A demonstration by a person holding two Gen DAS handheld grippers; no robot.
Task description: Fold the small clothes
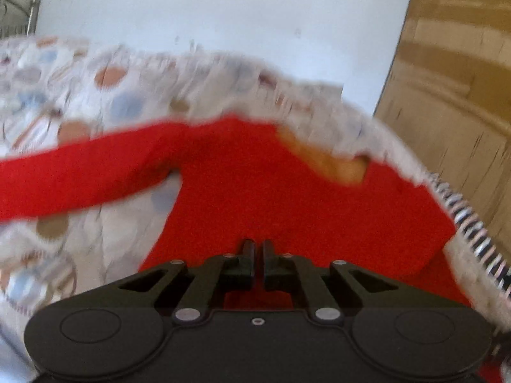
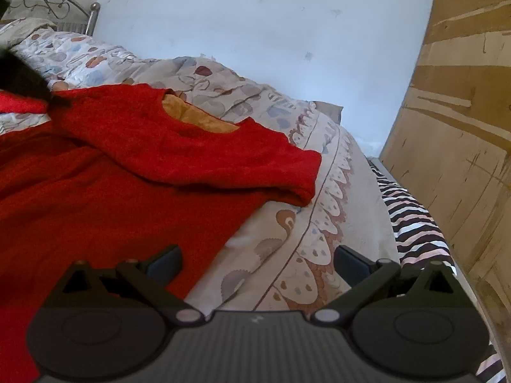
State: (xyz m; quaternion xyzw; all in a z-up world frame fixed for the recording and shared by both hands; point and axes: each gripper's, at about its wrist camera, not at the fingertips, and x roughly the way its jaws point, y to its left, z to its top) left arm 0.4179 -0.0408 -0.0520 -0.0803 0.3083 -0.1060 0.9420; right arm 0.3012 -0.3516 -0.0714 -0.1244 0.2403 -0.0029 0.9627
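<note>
Pinching red fabric, my left gripper (image 1: 258, 249) is pressed together on the red sweater (image 1: 271, 185), which lies spread across the patterned quilt (image 2: 287, 255). My right gripper (image 2: 257, 260) hovers spread at its edge. Best carry the fold flat, corners aligned.

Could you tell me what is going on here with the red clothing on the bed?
A person with a handheld gripper in each hand is folding a red long-sleeved knit top spread on a patterned quilted bedspread. The left gripper has its fingers nearly together over the red fabric; motion blur hides whether it pinches any. The right gripper is open, empty, at the top's edge. One sleeve is already folded across.
</note>
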